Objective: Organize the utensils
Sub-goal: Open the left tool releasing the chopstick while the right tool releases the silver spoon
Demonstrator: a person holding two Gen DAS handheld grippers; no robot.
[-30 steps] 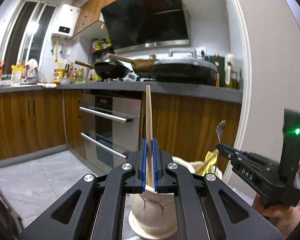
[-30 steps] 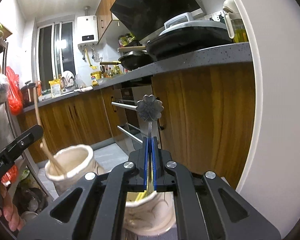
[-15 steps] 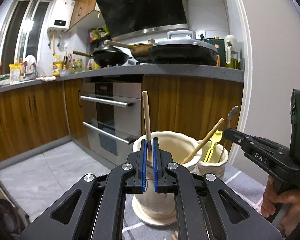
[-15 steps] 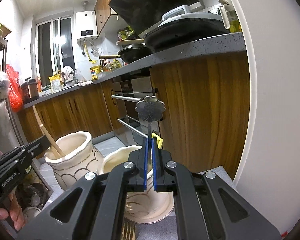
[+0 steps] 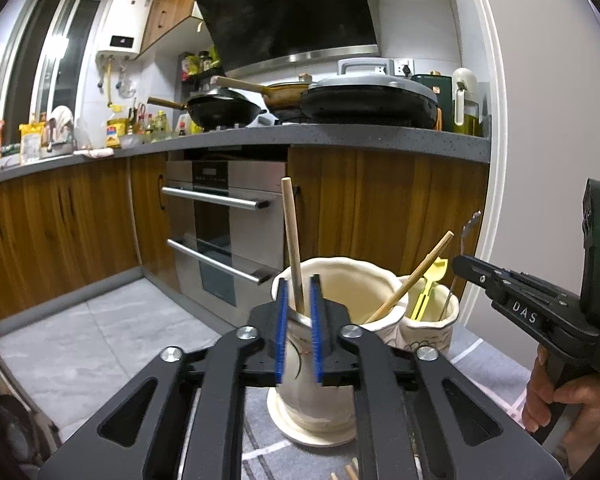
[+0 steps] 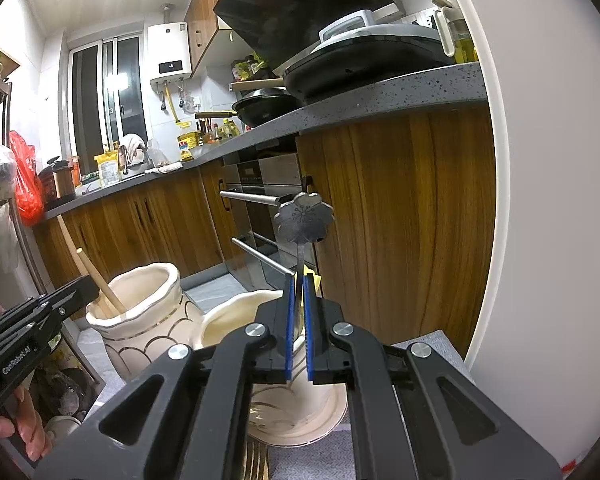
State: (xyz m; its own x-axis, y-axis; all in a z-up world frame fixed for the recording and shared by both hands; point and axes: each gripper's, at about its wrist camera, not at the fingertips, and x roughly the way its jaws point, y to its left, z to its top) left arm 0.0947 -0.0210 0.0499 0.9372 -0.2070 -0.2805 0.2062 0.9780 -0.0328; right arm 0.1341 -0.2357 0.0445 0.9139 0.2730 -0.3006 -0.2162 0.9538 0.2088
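Your left tongs point(image 5: 299, 292) stood parted around the stick point(image 5: 292, 240), which leaned in the big jar point(image 5: 332, 320). Your right tongs point(image 6: 299, 292) were slightly parted around the spoon point(image 6: 303, 222) (flower-headed), standing in the small jar point(image 6: 236, 316).

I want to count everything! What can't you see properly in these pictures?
- Bottom ends of the wooden stick and flower-handled utensil: hidden inside the big jar and small jar.
- Loose utensils on the mat: cut off by the bottom edge and the right gripper.
- Counter bottles: too small, left wrist view.
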